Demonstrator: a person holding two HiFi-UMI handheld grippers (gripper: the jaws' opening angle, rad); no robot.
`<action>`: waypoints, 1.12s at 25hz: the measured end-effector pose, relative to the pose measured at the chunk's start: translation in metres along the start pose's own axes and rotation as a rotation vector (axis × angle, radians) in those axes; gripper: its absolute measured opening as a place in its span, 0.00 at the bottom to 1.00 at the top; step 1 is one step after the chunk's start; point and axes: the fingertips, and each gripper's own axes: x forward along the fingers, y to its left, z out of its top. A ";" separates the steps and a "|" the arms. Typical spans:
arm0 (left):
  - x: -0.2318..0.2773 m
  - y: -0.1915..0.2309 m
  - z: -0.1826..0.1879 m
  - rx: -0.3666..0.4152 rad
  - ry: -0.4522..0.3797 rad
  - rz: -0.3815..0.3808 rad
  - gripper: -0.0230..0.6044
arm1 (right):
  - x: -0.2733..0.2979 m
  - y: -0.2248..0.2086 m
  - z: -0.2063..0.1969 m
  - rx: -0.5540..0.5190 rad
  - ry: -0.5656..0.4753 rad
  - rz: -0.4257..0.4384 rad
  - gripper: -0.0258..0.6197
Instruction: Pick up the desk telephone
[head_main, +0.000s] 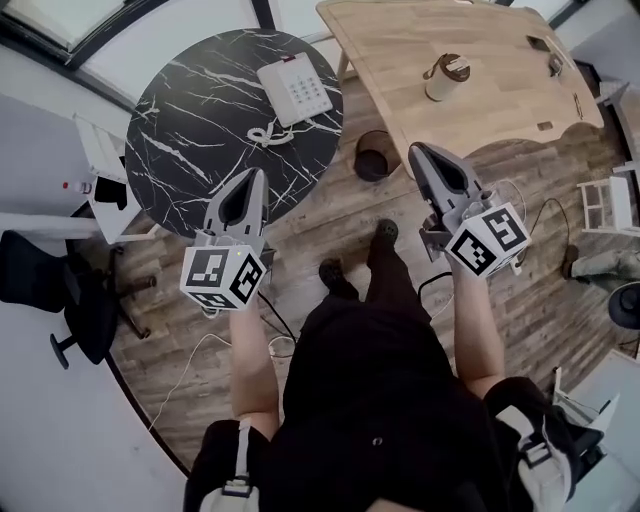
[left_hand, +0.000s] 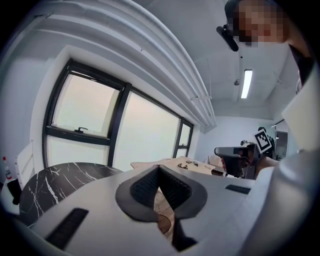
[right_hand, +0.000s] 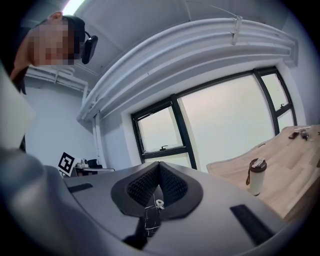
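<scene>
The white desk telephone lies on the far right part of a round black marble table, and its coiled cord trails toward me. My left gripper hovers over the table's near edge, a short way from the phone, with its jaws shut and empty. My right gripper is held right of the table above the floor, also shut and empty. The left gripper view has its closed jaws level above the marble table. In the right gripper view the closed jaws face the windows.
A light wooden table with a tumbler stands at the back right. A dark round bin sits on the floor between the two tables. A black chair stands at the left and a white rack at the right.
</scene>
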 end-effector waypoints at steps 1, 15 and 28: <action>0.003 0.000 -0.003 -0.005 0.009 -0.001 0.06 | 0.001 -0.002 -0.002 -0.004 0.008 -0.002 0.09; 0.067 0.020 0.003 -0.017 0.045 0.077 0.06 | 0.070 -0.058 0.013 0.010 0.038 0.082 0.09; 0.140 0.032 0.038 -0.005 0.022 0.196 0.06 | 0.152 -0.109 0.049 0.001 0.071 0.235 0.09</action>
